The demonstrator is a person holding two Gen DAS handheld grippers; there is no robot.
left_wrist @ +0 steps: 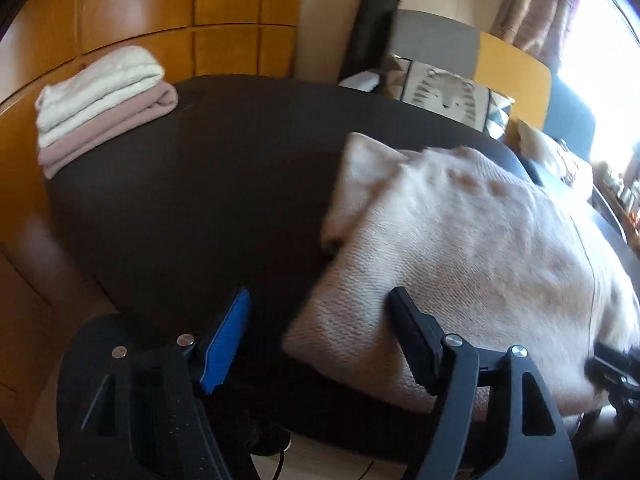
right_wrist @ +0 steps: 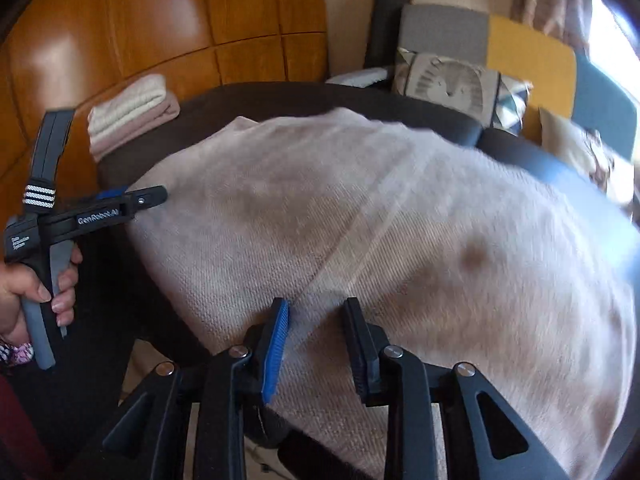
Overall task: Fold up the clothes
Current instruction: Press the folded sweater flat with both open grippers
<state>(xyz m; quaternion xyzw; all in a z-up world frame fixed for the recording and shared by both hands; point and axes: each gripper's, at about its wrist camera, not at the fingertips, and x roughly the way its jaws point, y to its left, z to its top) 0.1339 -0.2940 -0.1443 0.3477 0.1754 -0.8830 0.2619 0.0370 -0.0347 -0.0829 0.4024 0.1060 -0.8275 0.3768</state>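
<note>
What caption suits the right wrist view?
Open right tool over a beige knit sweater on the dark table; left tool at its edge.

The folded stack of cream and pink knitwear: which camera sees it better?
Left wrist view: the folded stack of cream and pink knitwear shows larger, its layers distinct, on the dark table's far corner. The right wrist view shows it smaller.

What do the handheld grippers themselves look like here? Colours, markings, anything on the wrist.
Both are black, with silver screws at the linkage joints. Each has one blue ribbed pad facing a black one. The left gripper has white "GenRobot.AI" lettering, a grey handle, and a white-striped band. The person's hand is bare, with a patterned cuff at the wrist.
</note>
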